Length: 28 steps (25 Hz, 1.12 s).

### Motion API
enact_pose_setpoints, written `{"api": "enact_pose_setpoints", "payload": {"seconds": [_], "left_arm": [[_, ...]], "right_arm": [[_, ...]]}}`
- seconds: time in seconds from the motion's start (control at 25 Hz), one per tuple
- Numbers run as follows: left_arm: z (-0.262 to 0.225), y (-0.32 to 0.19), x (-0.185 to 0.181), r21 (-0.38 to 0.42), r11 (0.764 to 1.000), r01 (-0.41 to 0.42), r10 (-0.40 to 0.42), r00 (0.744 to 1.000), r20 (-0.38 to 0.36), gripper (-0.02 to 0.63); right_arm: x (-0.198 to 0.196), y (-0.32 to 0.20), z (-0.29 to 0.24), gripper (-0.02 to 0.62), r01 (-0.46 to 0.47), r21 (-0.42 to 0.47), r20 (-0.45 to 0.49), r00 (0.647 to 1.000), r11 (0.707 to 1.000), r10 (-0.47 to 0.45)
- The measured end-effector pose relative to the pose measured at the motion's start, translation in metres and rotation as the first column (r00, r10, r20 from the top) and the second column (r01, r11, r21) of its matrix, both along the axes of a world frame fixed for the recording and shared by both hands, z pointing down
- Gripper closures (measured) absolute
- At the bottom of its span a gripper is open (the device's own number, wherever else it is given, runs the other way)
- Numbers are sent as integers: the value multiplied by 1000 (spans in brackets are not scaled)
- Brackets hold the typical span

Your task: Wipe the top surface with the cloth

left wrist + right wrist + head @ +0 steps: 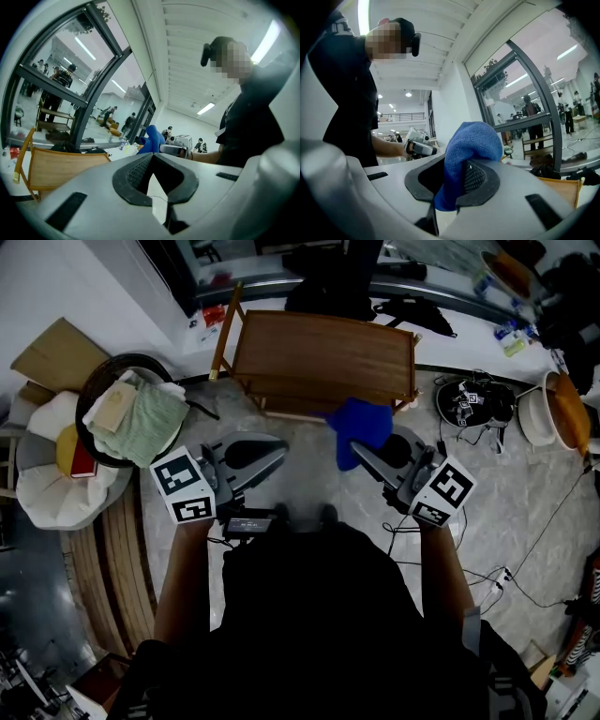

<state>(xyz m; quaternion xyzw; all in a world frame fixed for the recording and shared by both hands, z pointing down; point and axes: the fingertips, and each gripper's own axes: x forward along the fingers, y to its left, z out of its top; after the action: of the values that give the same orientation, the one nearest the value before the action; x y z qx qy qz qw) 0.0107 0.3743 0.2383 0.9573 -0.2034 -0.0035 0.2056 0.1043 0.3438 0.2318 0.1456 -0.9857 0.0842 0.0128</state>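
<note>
We hold a pair of tongs in each hand, low in front of us, above a pale marbled floor (525, 521). The right tongs (461, 164) are clamped on the blue cloth (471, 140): a fold of it runs down between the black pads, and the rest bunches up over the tips. From the head view the cloth shows over the near right edge of the wooden worktop (323, 352); we cannot tell whether it touches the wood. The worktop's slatted top, with a raised rim around it, lies just ahead of both tongs.

The left tongs (152, 157) are closed with nothing between them, the tips meeting in a point aimed towards the worktop's near left side. The left tongs and the cloth are apart.

To our left on the floor stands a dark round basket (98, 390) with a green towel (150, 423) heaped in it. To the right, near a tangle of cables, sits a white bowl (534, 418)
</note>
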Motion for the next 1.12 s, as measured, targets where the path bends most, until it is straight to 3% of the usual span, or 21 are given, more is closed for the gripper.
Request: {"api": "enact_pose_setpoints", "payload": {"seconds": [0.72,1.12], "left_arm": [[3,-25,85,-15,999,29,-29,999,15,598],[11,-48,83,-33,999,42,-42,999,8,598]], "right_arm": [[88,-28,11,528,12,-12,35,999,1000,-12],[88,-50,30,528,10,-53,33,999,999,-8]]}}
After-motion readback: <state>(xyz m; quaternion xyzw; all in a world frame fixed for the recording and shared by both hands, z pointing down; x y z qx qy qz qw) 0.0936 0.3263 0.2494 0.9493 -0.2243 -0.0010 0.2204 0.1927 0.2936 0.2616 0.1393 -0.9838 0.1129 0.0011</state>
